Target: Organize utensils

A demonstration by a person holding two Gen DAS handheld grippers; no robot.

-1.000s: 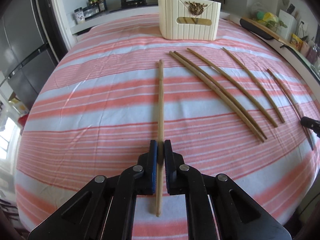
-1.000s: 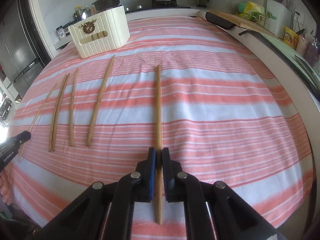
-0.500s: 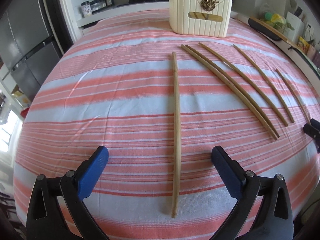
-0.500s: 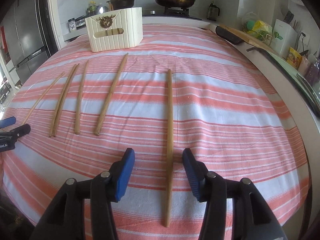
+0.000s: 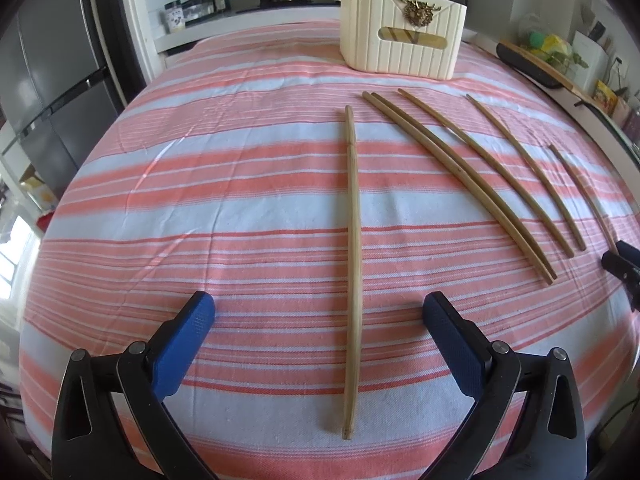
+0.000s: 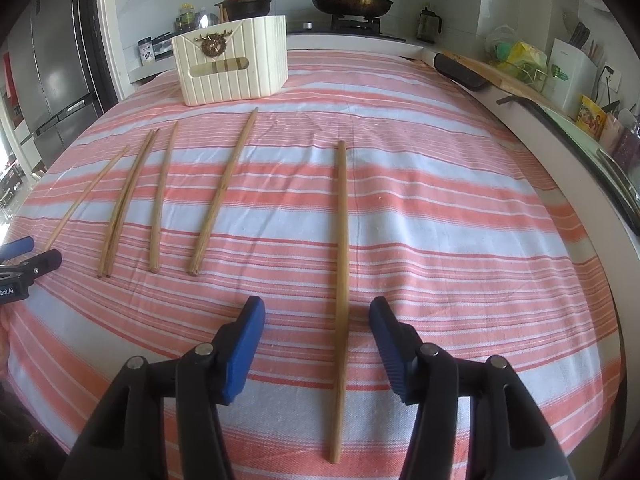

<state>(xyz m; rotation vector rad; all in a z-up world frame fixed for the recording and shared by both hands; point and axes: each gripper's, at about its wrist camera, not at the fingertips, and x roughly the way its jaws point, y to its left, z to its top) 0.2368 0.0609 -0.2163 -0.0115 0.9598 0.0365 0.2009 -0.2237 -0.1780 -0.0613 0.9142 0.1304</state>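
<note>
Several long wooden chopsticks lie on the pink-and-white striped cloth. In the left wrist view my left gripper (image 5: 318, 312) is open wide and empty, with one chopstick (image 5: 353, 248) lying flat between its blue pads. More chopsticks (image 5: 460, 176) lie to its right. In the right wrist view my right gripper (image 6: 316, 312) is open and empty, with another chopstick (image 6: 341, 264) flat on the cloth between its pads. Other chopsticks (image 6: 222, 190) lie to its left. A cream ribbed utensil box (image 5: 402, 30) stands at the far side of the table; it also shows in the right wrist view (image 6: 232, 66).
The left gripper's tip (image 6: 30, 266) shows at the left edge of the right wrist view; the right gripper's tip (image 5: 622, 266) shows at the right edge of the left wrist view. A counter with a stove, pots (image 6: 350, 2) and jars runs behind the table. A fridge (image 5: 48, 80) stands left.
Both grippers were shut on their chopsticks a second ago. Both have opened and let the chopsticks go onto the cloth, then drawn back slightly.
</note>
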